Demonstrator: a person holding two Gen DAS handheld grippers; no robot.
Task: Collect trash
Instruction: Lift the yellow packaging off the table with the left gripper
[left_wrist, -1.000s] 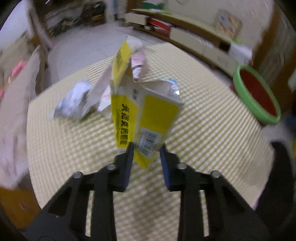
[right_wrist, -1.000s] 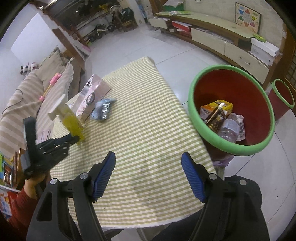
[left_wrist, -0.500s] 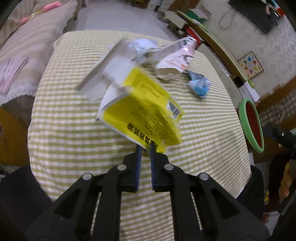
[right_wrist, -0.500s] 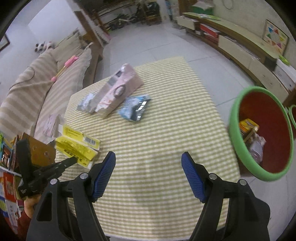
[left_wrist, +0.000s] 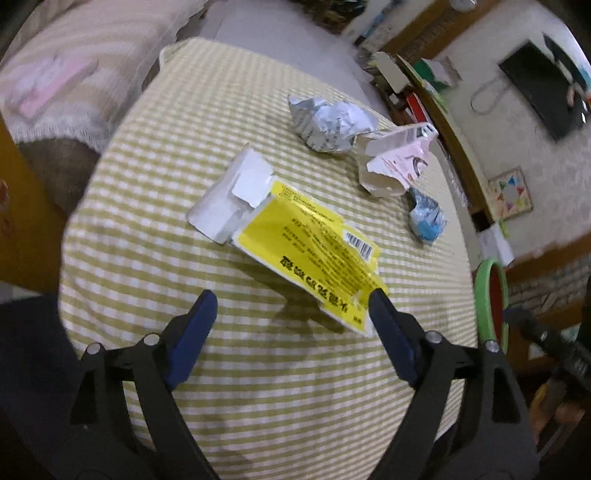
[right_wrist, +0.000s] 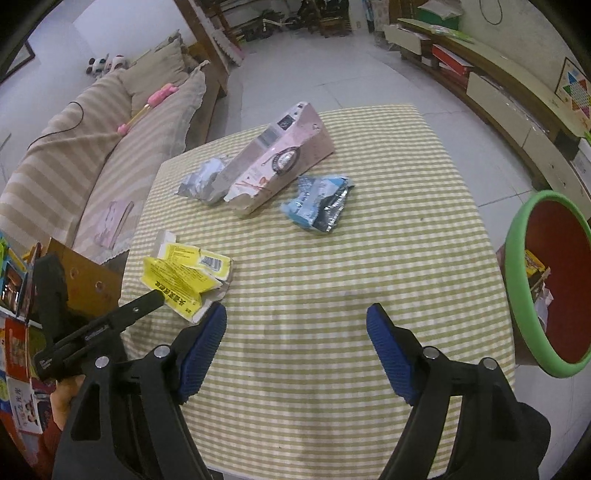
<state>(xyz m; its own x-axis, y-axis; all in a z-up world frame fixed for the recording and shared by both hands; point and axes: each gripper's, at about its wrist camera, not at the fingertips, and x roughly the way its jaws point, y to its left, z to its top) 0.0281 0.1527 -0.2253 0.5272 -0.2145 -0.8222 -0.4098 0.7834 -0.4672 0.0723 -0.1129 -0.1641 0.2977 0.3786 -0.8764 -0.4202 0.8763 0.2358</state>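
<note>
Two cartons: yellow (right_wrist: 186, 275), pink (right_wrist: 280, 162). Two crumpled wrappers (silver (right_wrist: 203, 181), blue (right_wrist: 317, 201)). One bin (right_wrist: 517, 280).

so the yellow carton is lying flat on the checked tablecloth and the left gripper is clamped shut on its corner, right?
Not quite. The yellow carton does lie flat on the checked tablecloth, but the left gripper is not clamped on it: its jaws are opening, spread wide, with only the carton's corner beside one finger. The left wrist view shows this.
</note>
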